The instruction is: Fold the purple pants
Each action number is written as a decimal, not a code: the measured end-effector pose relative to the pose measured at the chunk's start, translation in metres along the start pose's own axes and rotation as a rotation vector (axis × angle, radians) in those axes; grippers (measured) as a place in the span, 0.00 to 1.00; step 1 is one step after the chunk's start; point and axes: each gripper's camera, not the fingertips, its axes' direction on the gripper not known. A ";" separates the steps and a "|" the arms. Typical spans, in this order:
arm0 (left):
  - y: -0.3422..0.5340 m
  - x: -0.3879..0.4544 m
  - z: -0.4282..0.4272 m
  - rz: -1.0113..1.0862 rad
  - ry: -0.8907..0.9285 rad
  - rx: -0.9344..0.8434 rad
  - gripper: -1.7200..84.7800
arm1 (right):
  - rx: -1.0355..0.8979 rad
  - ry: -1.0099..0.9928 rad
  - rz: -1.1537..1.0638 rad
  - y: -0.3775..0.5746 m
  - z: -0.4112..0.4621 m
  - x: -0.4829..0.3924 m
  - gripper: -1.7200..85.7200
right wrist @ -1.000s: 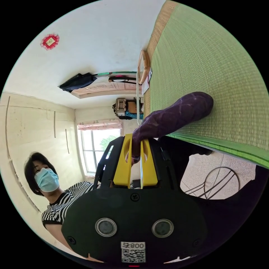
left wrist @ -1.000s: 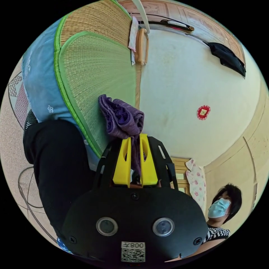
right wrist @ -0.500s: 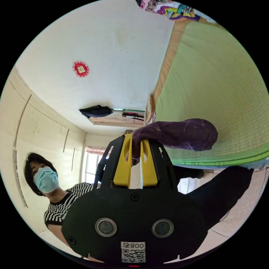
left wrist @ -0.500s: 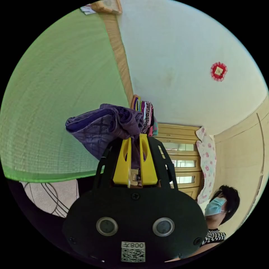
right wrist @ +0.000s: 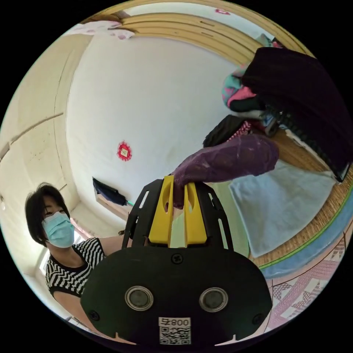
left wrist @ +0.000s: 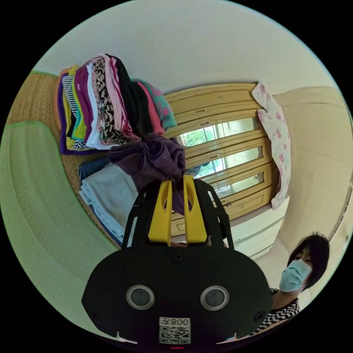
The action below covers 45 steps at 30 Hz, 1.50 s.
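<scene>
The purple pants are folded into a small bundle held in the air. In the left gripper view my left gripper is shut on one bunched end of them, cloth pinched between the yellow jaws. The right gripper view shows the pants as a rounded roll reaching right from my right gripper, which is shut on the other end. The bundle hangs just above a folded light blue garment on the woven mat.
A tall pile of folded colourful clothes stands beside the light blue garment. The green mat runs along one side. A person in a striped top holds the grippers. A wooden window frame lies behind.
Both views have swung from the green mat towards the pile of folded clothes. The purple bundle stays gripped at both ends and now hangs over the light blue garment.
</scene>
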 end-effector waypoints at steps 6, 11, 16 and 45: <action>-0.068 -0.043 0.124 -0.105 -0.300 -0.307 0.09 | 0.014 0.165 0.317 0.046 -0.020 0.104 0.05; -0.117 -0.026 0.163 -0.087 -0.240 -0.318 0.09 | 0.003 0.113 0.376 0.068 -0.010 0.119 0.06; -0.157 0.007 0.201 0.004 -0.297 -0.380 0.10 | 0.027 0.142 0.382 0.065 -0.012 0.101 0.08; -0.252 0.143 0.328 0.277 -0.697 -0.325 0.05 | -0.360 1.021 -0.393 -0.159 0.304 -0.100 0.02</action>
